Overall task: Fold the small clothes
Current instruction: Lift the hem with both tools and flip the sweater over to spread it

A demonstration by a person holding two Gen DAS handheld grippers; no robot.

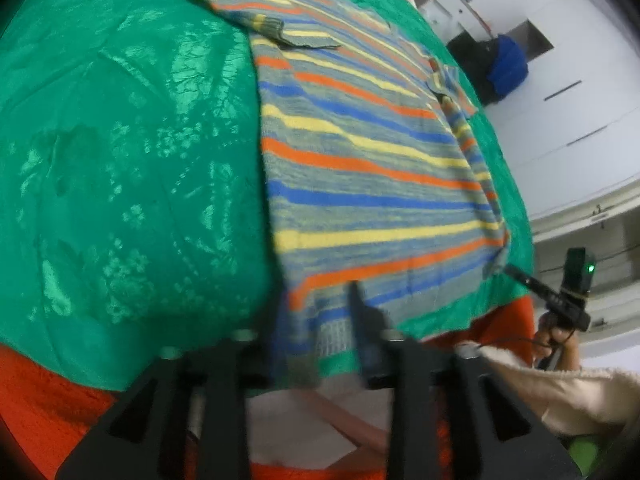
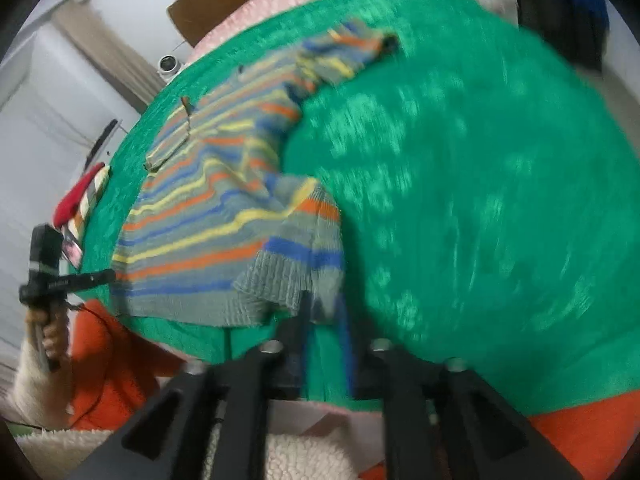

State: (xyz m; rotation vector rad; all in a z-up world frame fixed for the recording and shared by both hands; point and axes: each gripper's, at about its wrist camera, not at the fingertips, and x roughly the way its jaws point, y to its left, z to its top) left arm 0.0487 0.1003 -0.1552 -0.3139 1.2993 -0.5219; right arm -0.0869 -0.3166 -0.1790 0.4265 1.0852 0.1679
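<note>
Sweater (image 1: 360, 152) lies flat on the green cover (image 1: 132, 152), long axis running away from both jaws, each gripper (image 1: 320, 312) (image 2: 324, 312) clamped narrow on a near hem corner.

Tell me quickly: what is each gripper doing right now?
Left gripper: shut on the striped sweater hem corner.
Right gripper: shut on the other hem corner.
</note>
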